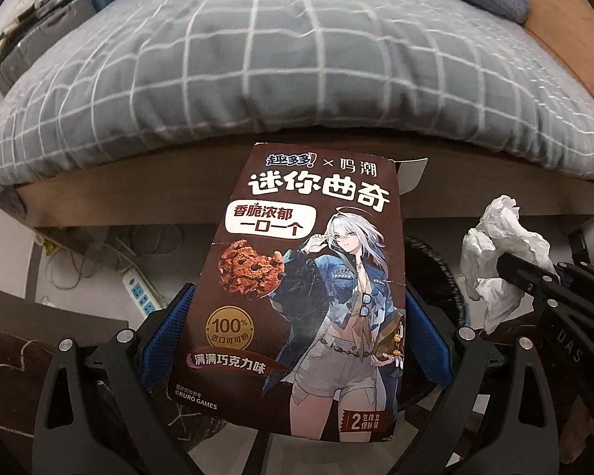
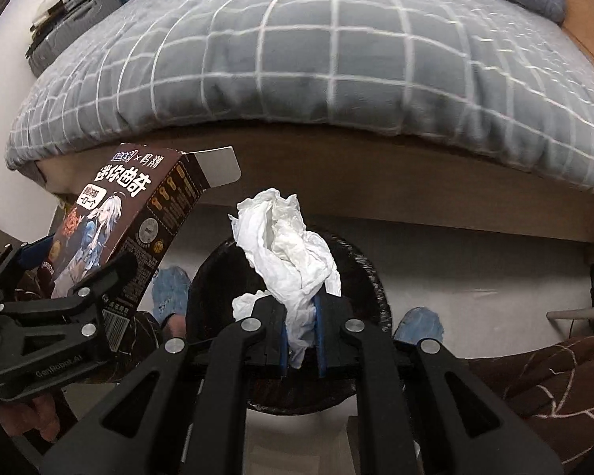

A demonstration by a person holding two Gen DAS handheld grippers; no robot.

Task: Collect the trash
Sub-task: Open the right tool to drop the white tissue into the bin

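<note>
- Left wrist view: box (image 1: 297, 289), a brown cookie carton with printed front, held upright between the blue pads (image 1: 169, 332) of the left gripper (image 1: 295, 336). Top flap open, so likely empty and light. Stiff card, but thin walls would crush under a hard squeeze. The hold sits on the 2 narrow side edges near the lower half, which looks a sound place to grip.
- Left gripper: closed on the box, jaws set at box width.
- Right wrist view: tissue (image 2: 293, 253), a crumpled white wad, pinched at its lower tail between the blue pads (image 2: 320, 332) of the right gripper (image 2: 301, 336). Very light, soft, no shape of its own; the upper bulk stands loose above the jaws. A pinch through the thickest fold should keep it from slipping out.
- Right gripper: nearly closed, clamped on the tissue.
- Bin (image 2: 372, 277): round, dark-lined, on the floor directly below and behind the tissue. The box is to its left, not over the opening as far as I can tell.
- Judgement: 2 pieces in hand, both near the bin; release remains to be done.
- Bed (image 1: 281, 63): grey checked quilt, wooden frame, behind everything.
- Power strip (image 1: 138, 289): white, with cables, on the floor under the bed.
</note>
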